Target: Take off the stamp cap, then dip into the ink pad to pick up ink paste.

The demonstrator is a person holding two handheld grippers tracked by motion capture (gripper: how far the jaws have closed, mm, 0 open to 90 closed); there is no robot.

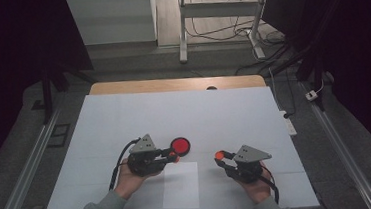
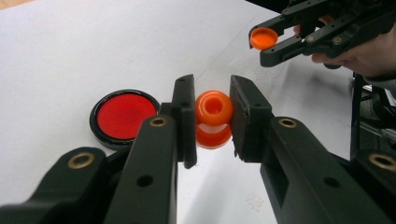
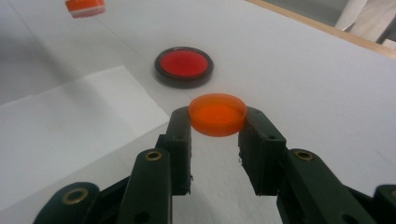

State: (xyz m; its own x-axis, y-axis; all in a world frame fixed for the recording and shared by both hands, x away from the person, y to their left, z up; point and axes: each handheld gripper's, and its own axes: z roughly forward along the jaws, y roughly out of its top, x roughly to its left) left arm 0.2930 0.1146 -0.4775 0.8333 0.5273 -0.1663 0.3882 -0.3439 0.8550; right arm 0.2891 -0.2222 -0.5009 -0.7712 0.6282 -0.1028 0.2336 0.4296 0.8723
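Left gripper [image 2: 214, 114] pinches an orange spool-shaped piece [image 2: 213, 116]; right gripper [image 3: 216, 133] pinches an orange cap [image 3: 217, 113] by its rim. Red-and-black disc [image 1: 180, 145] lies just beyond the left tips. Risk: the shallow rim grip lets the cap twist free.

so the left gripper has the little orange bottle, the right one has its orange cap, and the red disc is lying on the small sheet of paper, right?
Not quite. The red disc lies on the white table cover, just beyond the small sheet of paper, as the high view shows. The rest holds: the left gripper clamps the orange bottle, and the right gripper holds the orange cap.
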